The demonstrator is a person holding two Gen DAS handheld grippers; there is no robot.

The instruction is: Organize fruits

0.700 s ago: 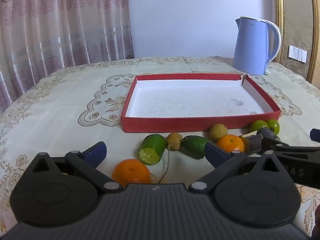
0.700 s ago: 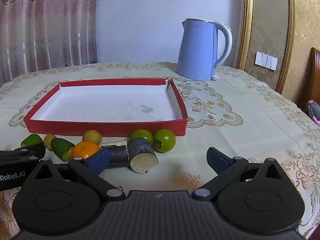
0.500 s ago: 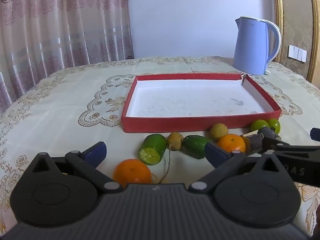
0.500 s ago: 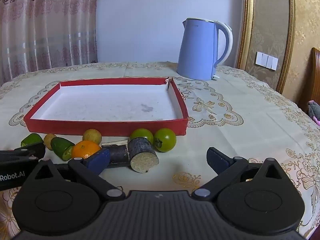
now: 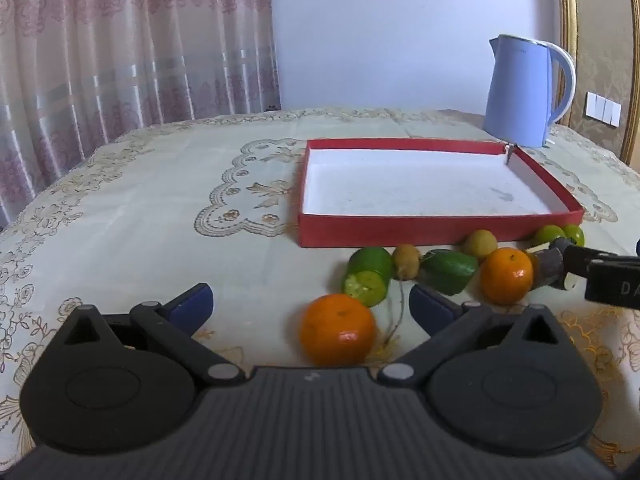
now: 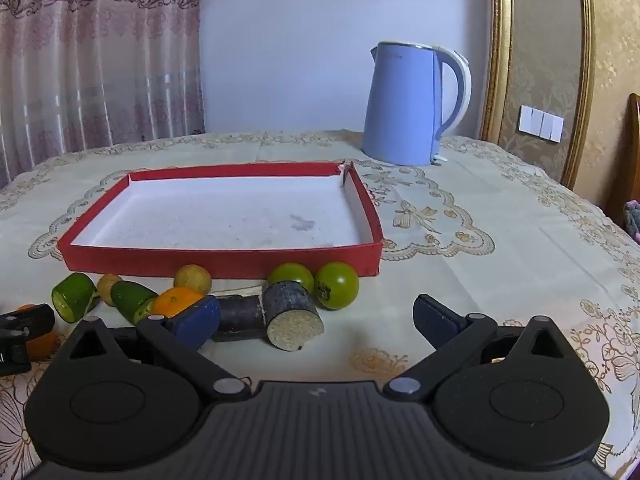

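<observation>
Matt red card walls and chalky white floor on the tray (image 5: 436,230); glossy, dimpled peel on the orange (image 5: 337,329); smooth shiny skin on the green tomato (image 6: 336,284); embroidered cream cloth over the table (image 6: 460,264); satin blue plastic on the kettle (image 6: 408,104)

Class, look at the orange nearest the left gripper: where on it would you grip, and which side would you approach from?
Grip the near orange across its widest middle, one finger on each side. It is round, so any lower or higher hold would likely slip. Come straight forward from the near side: the left gripper is open with the orange sitting between its fingers, while the cut green piece crowds the far side.
</observation>
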